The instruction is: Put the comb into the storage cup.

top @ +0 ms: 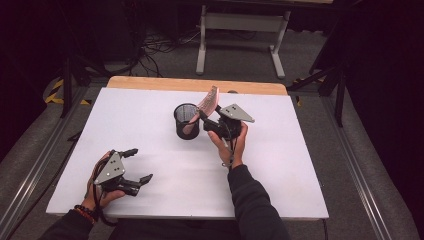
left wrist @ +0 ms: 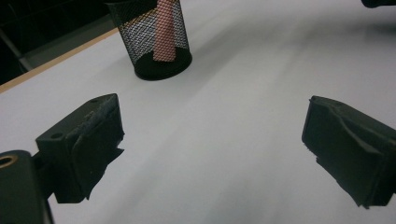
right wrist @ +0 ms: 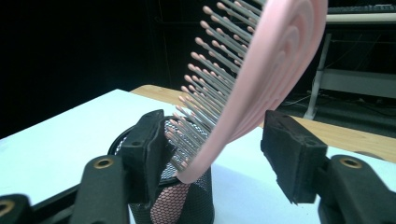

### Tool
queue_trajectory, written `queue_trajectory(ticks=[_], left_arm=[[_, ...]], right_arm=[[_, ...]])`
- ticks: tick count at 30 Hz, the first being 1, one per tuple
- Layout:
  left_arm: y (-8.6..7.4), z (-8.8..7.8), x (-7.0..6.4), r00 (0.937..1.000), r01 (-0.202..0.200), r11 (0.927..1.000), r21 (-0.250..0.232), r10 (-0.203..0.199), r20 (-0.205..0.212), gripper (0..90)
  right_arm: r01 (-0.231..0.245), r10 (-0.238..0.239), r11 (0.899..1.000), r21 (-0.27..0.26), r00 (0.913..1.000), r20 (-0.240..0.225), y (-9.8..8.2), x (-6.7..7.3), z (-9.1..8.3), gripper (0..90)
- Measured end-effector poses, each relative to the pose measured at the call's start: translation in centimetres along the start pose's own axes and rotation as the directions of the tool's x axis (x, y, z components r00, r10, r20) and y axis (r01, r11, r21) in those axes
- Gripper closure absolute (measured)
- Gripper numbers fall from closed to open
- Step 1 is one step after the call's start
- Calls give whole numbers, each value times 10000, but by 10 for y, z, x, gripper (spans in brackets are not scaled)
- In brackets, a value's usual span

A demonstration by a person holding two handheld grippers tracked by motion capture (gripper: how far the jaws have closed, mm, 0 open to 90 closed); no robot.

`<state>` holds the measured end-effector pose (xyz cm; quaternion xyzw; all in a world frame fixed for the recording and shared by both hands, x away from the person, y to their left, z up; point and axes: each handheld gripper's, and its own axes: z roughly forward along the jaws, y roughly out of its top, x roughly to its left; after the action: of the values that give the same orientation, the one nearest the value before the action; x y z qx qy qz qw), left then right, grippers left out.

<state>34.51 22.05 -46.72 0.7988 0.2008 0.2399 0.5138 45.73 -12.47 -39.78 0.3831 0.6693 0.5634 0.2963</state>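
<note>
I see the pink hairbrush (right wrist: 261, 70) standing handle-down in the black mesh cup (top: 186, 121), just above centre of the high view on the white counter (top: 280, 165). My right gripper (top: 204, 116) sits at the cup's rim, jaws spread wide either side of the brush; whether a pad touches it I cannot tell. My left gripper (top: 141, 164) rests lower left, jaws wide and empty.

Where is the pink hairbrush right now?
The pink hairbrush stands handle-down in the black mesh cup at mid-table, leaning between the open jaws of the right gripper.
</note>
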Motion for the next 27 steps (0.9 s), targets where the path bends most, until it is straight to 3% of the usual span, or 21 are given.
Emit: queue_trajectory(ticks=[9,14,27], left_arm=[[0,1,0,10000,-33,9999,102,32,34,63],[0,0,-1,9998,-40,10000,51,41,-178,62],[1,0,-2,9997,-58,10000,-2,58,-239,67]], right_arm=[[436,-437,9989,161,9990,16,5,2,-5,333],[903,-904,9954,308,9959,21,7,5,-7,276],[1730,-1731,9849,79,9848,158,23,11,-16,253]])
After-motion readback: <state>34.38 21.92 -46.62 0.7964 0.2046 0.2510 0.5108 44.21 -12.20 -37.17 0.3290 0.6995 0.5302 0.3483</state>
